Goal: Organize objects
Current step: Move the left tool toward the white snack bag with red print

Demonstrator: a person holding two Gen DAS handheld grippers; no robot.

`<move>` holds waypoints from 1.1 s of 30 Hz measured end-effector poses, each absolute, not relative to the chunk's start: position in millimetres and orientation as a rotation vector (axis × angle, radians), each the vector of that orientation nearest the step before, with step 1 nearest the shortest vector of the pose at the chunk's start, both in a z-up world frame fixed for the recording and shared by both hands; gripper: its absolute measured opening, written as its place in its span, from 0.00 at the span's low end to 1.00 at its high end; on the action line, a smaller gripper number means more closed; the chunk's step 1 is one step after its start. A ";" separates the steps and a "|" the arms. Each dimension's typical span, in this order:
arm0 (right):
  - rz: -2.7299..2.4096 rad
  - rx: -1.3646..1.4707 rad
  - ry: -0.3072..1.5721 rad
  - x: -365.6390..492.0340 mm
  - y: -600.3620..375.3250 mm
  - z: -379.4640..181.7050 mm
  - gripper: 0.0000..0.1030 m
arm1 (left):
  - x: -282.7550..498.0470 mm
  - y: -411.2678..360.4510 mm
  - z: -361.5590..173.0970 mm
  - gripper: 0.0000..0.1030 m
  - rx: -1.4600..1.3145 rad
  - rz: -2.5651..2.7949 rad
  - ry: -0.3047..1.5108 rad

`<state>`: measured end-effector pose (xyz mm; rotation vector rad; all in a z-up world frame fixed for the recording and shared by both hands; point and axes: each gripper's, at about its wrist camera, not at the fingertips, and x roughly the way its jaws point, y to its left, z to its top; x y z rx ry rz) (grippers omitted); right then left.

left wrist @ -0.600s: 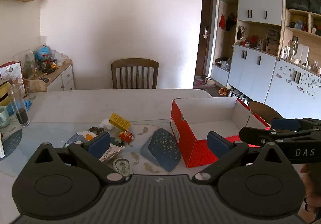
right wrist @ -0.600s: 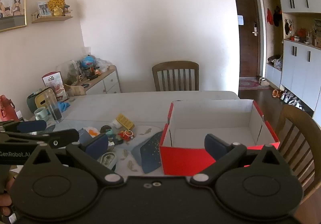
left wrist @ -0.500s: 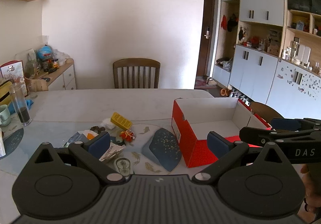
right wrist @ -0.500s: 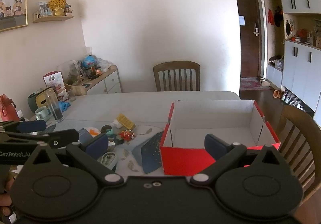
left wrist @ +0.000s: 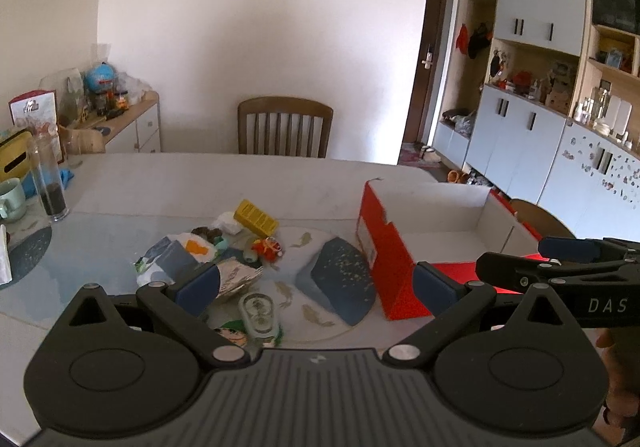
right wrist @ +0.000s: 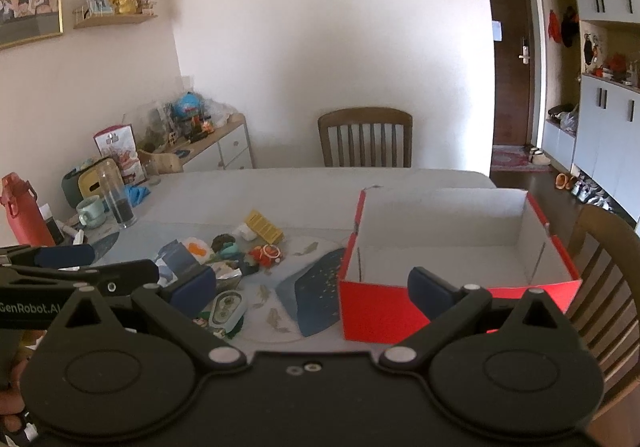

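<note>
From the left wrist, the left tool (left wrist: 316, 285) is seen spread, empty, above the clutter (left wrist: 224, 251) on the counter (left wrist: 160, 183); from the right wrist, the right tool (right wrist: 312, 287) is likewise spread before the empty red box (right wrist: 452, 247); light wrappers could be scattered by a careless approach.

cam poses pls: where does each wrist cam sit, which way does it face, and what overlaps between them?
Left wrist: rides the left gripper, looking forward and down over the table at the clutter; right gripper pokes in at right, fingers open.
Right wrist: rides the right gripper, squarely facing the red box; left gripper at left.
Shared: red box, yellow block, wooden chair, blue placemat.
</note>
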<state>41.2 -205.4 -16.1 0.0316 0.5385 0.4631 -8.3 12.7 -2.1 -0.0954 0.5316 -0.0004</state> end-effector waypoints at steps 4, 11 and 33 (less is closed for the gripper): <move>0.477 0.015 0.562 50.7 -185.9 -19.4 0.99 | 1.4 33.2 -11.0 1.00 -0.103 -0.007 0.557; 0.477 0.005 0.643 73.9 -147.8 -35.6 0.99 | 24.5 70.4 -40.5 1.00 -0.056 0.050 0.634; 0.432 -0.044 0.958 145.6 -47.7 -121.2 0.90 | 94.7 151.6 -131.6 0.99 -0.023 0.039 0.839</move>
